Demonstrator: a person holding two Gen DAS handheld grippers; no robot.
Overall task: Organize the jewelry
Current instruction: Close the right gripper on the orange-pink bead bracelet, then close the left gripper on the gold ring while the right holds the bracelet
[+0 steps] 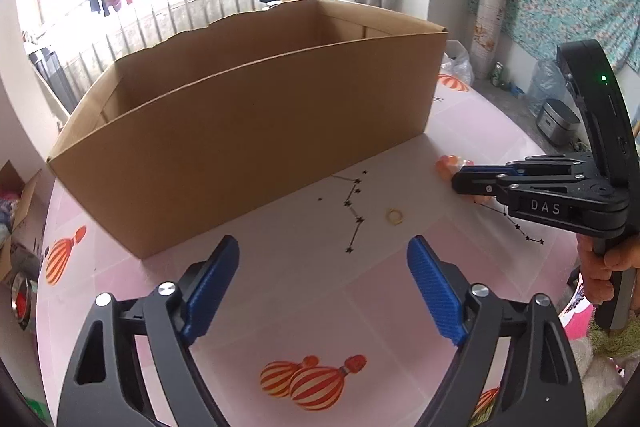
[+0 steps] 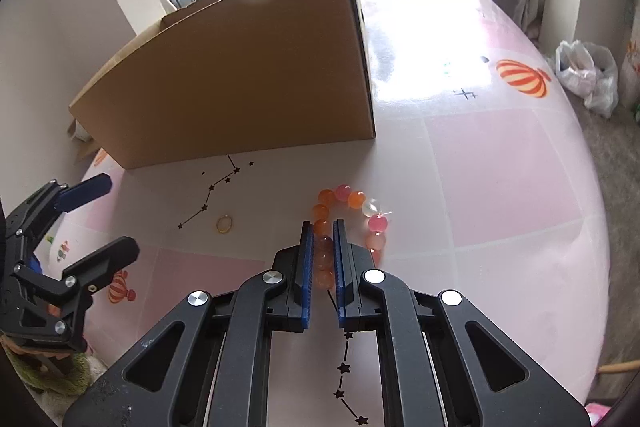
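Note:
A bracelet of orange, pink and clear beads lies on the pink table. My right gripper is shut on the left side of the bracelet, with beads between its blue pads. In the left wrist view the right gripper hides most of the bracelet. A small gold ring lies on the table left of the bracelet; it also shows in the left wrist view. My left gripper is open and empty above the table, short of the ring. An open cardboard box stands behind.
The cardboard box takes up the far left part of the table. The tablecloth has balloon prints and black star lines. A plastic bag lies on the floor to the right.

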